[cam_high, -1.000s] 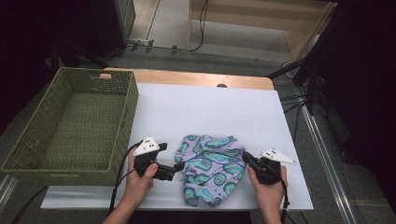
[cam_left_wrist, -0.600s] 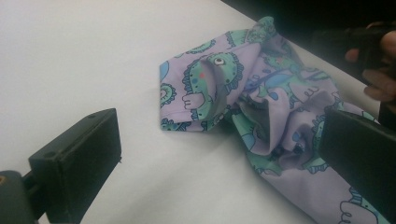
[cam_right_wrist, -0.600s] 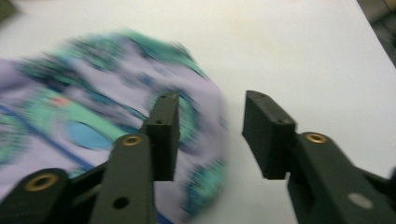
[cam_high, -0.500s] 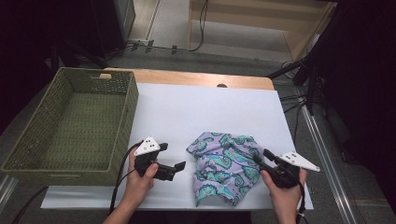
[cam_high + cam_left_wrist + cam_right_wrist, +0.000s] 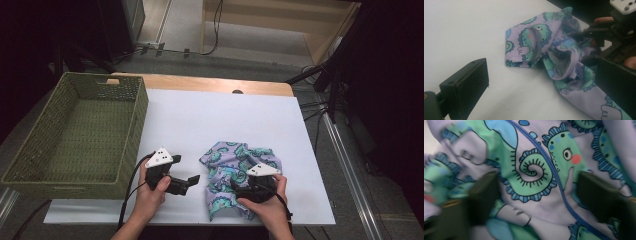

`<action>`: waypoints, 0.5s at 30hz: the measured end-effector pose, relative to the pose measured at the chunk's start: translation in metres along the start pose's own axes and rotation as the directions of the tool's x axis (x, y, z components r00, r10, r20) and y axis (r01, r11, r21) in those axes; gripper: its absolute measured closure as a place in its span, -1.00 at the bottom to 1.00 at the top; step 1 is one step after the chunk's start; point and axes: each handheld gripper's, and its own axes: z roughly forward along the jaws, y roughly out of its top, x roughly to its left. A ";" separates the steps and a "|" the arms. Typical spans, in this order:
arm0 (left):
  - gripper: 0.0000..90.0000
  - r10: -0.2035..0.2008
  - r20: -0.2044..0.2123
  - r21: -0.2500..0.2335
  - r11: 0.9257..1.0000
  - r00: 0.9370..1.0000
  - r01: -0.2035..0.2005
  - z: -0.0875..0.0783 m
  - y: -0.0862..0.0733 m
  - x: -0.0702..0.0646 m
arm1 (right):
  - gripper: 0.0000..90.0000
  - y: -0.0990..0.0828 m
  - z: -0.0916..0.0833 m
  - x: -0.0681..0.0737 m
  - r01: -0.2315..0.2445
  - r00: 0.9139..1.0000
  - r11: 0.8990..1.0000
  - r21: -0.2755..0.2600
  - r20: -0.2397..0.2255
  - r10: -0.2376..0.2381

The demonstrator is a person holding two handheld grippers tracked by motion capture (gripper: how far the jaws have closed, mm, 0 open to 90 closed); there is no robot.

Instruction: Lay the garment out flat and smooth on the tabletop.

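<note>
Right gripper (image 5: 240, 187): I see its jaws hidden under the hand and grey plate, over the garment.
Garment (image 5: 534, 182): in the right gripper view I find it blurred, cut off at every edge.
Basket (image 5: 75, 145): near corner cut by the left edge, beside the garment.

Bright, even table light, dark surroundings; right gripper view motion-blurred.

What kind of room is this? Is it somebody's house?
Probably not a house; it looks like a lab or workshop. A white-covered table holds a wicker basket and a seahorse-print cloth, with cables trailing over the bare floor.
</note>
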 end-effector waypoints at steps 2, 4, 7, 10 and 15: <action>-1.00 -0.002 0.007 0.013 1.000 1.000 0.002 0.003 -0.001 -0.001 | 0.17 0.001 -0.002 0.001 -0.022 1.000 0.999 -0.025 -0.001 0.022; -0.99 0.000 0.014 0.025 1.000 1.000 -0.001 0.005 -0.002 -0.002 | 0.62 0.001 -0.002 0.002 -0.060 0.998 0.996 -0.059 -0.004 0.060; -0.83 0.009 0.046 0.101 0.995 0.999 -0.014 0.016 -0.006 -0.007 | 0.69 0.003 -0.002 0.008 -0.178 0.984 0.978 -0.107 -0.043 0.175; -0.68 0.016 0.091 0.163 0.986 0.996 -0.031 0.025 -0.010 -0.011 | 0.68 0.006 0.001 0.024 -0.234 0.971 0.962 -0.142 -0.087 0.223; -0.07 0.001 0.048 0.221 0.975 0.999 -0.011 0.034 -0.014 -0.012 | 0.33 0.014 -0.001 0.044 -0.188 0.966 0.968 -0.167 -0.209 0.152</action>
